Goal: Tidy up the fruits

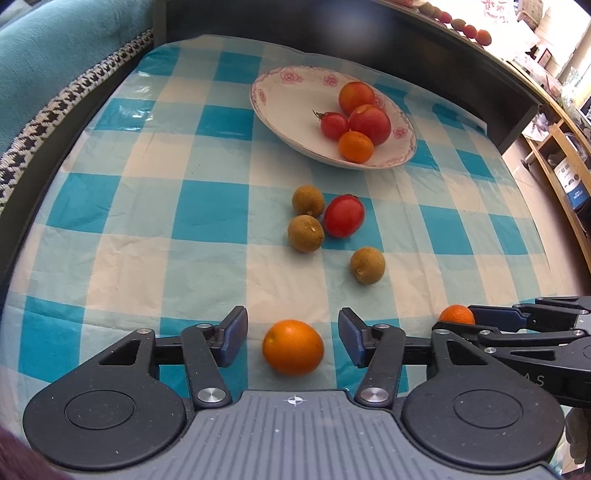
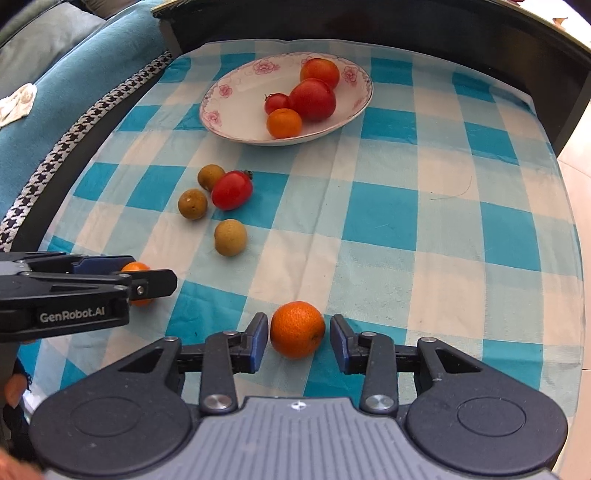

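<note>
A white floral plate [image 1: 280, 107] [image 2: 236, 110] at the far side of the checked cloth holds two tomatoes, a cherry tomato and a small orange [image 1: 355, 146] [image 2: 284, 123]. Three brown longans [image 1: 367, 265] [image 2: 230, 237] and a red tomato [image 1: 344, 215] [image 2: 232, 189] lie mid-table. My left gripper [image 1: 293, 338] is open around an orange [image 1: 293, 347], its pads apart from it; the same orange shows in the right wrist view [image 2: 137, 282]. My right gripper [image 2: 298, 338] is open around another orange [image 2: 297, 334], also seen in the left wrist view [image 1: 456, 315].
A teal sofa with a houndstooth trim [image 1: 66, 99] [image 2: 74, 122] borders the table's left side. A dark raised ledge [image 1: 424, 40] runs along the far edge. Wooden shelves [image 1: 561, 147] stand to the right. More fruit [image 1: 476, 33] lines the ledge top.
</note>
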Motion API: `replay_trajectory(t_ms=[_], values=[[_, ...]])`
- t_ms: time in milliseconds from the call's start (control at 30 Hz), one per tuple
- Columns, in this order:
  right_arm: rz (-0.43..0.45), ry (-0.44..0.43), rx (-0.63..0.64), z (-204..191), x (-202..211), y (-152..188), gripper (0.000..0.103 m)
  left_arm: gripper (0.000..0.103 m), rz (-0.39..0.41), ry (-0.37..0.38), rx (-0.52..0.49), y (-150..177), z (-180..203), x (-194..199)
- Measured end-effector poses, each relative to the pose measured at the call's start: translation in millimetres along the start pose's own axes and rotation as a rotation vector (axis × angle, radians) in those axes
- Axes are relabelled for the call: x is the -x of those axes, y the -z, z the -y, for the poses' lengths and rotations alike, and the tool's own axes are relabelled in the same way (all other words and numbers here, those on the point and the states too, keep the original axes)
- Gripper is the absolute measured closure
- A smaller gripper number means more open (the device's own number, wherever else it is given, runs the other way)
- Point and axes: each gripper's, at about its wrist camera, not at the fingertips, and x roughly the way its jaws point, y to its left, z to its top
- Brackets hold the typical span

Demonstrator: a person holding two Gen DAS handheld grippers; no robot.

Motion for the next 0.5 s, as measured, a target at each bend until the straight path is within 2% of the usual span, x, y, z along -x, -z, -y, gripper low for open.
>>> replay_trajectory(t_ms=[500], values=[[0.016,-0.01,-0.039,8.0,3.7,-3.5,0.061,0.036,-0.012,-0.002,0.001,0.6,4.4,-1.5]])
